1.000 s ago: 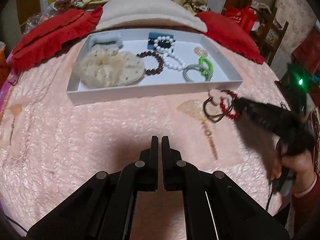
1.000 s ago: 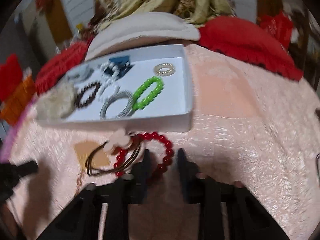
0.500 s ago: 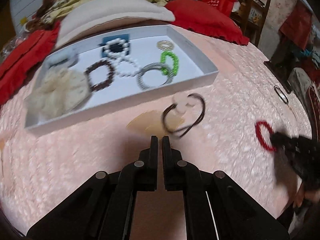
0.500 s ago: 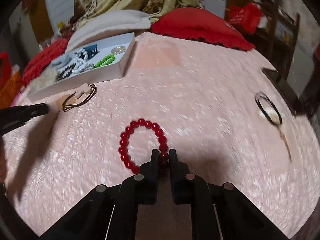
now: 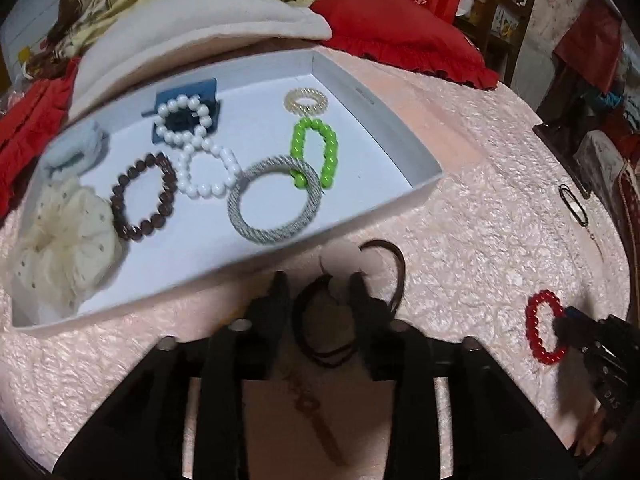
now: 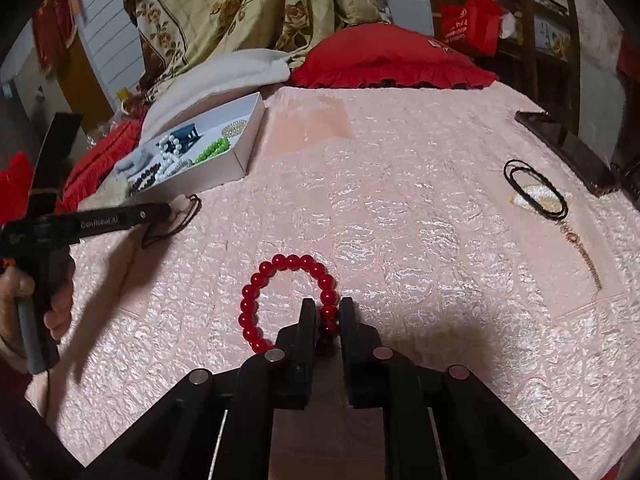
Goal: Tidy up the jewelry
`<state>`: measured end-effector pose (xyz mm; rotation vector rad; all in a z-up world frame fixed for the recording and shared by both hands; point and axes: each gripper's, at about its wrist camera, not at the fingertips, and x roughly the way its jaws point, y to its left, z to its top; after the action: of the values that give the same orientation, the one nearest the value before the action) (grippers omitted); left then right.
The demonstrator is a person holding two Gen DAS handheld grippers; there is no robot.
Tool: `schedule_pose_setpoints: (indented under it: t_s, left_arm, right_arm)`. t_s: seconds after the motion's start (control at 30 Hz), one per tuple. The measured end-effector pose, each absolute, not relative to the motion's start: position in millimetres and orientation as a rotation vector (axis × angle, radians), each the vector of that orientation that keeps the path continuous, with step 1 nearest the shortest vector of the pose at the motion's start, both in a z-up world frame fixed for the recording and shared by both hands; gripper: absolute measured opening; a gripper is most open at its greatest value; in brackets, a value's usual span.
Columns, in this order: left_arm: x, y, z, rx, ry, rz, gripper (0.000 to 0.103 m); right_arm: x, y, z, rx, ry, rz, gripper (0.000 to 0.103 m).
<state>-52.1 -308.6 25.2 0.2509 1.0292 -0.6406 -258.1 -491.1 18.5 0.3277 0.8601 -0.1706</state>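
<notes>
- Surface: bed with a pink textured bedspread (image 6: 400, 208); red pillow (image 6: 392, 60) and floral quilt (image 6: 248, 4) at the head.
- White tray (image 5: 376, 100) on the bed holds green, white, brown bead bracelets and scrunchies.
- Left hand-held gripper (image 5: 320, 292): jaws opening, astride the brown hair tie (image 5: 324, 320) just beside the tray.
- Right hand-held gripper (image 6: 325, 312): jaws opening, red bead bracelet (image 6: 256, 292) between them, lying mid-bed.

Left gripper (image 5: 320, 286) points steeply down, jaws opening. Right gripper (image 6: 325, 312) sits over at its 4 o'clock, tilted down too, jaws easing open a crack.
</notes>
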Motion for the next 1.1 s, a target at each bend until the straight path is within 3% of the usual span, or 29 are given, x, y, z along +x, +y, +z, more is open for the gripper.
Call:
schedule_pose_setpoints:
  t_s: [0.07, 0.17, 0.23, 0.3, 0.33, 0.4, 0.47, 1.1]
  left_arm:
    - [-59.7, -308.4, 23.7, 0.272, 1.004, -0.64, 0.041]
    - [-72.6, -310.1, 22.8, 0.349, 0.952, -0.634, 0.039]
    - [-75.1, -309.6, 25.2, 0.344, 0.974, -0.644, 0.006]
    - [-78.3, -311.0, 27.5, 0.346, 0.992, -0.654, 0.002]
    - [-81.4, -310.9, 29.0, 0.352, 0.983, -0.655, 0.002]
    - [-88.8, -307.2, 30.8, 0.352, 0.967, -0.649, 0.002]
    - [-96.0, -299.6, 37.6, 0.321, 0.962, -0.66, 0.001]
    - [-167.4, -201.6, 109.1, 0.15, 0.855, -0.572, 0.001]
  right_arm:
    - [-256.7, -491.2, 18.9, 0.346, 0.852, -0.153, 0.025]
    - [-251.2, -482.6, 19.6, 0.301, 0.85, -0.164, 0.027]
    - [-246.8, -476.4, 18.8, 0.248, 0.855, -0.177, 0.027]
    - [-240.9, -468.0, 17.8, 0.181, 0.864, -0.19, 0.028]
    - [-238.5, -465.0, 17.4, 0.158, 0.868, -0.189, 0.027]
    - [-233.7, -460.2, 17.2, 0.132, 0.871, -0.166, 0.014]
    - [-230.2, -459.1, 17.5, 0.147, 0.875, -0.144, 0.009]
    - [-257.3, -427.4, 68.2, 0.26, 0.743, -0.05, 0.009]
